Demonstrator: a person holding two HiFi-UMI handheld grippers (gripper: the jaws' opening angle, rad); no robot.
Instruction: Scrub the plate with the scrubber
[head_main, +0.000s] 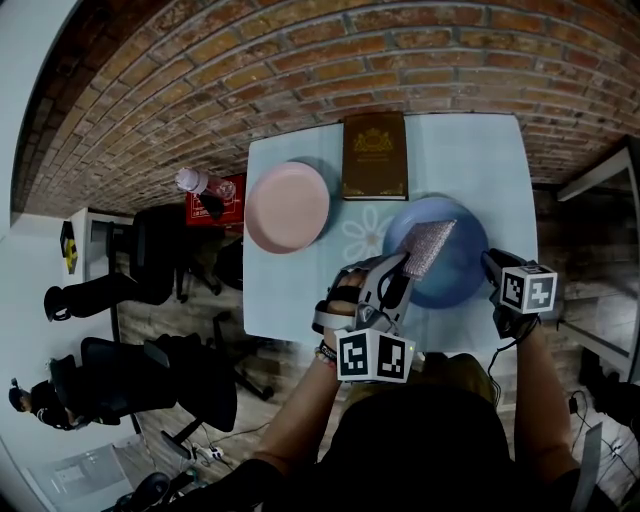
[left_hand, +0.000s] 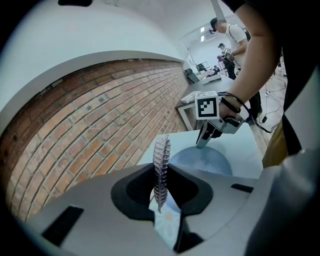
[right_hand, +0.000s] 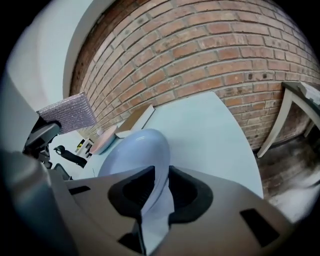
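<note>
The pick-up is done, as I judge it, and the scrubbing itself is left. I have the silvery scrubber in hand over the blue plate, which lies flat on the pale table near its front right. I see no suds or wipe marks on the plate, and I cannot tell whether the scrubber's edge touches it. My left gripper has its fingers pressed together on the lower edge of the scrubber, which stands up thin and edge-on between them. My right gripper is at the plate's right rim, fingers partly spread with the rim running between them. Both pads look to lie against it, a steadying pinch for the strokes to come
</note>
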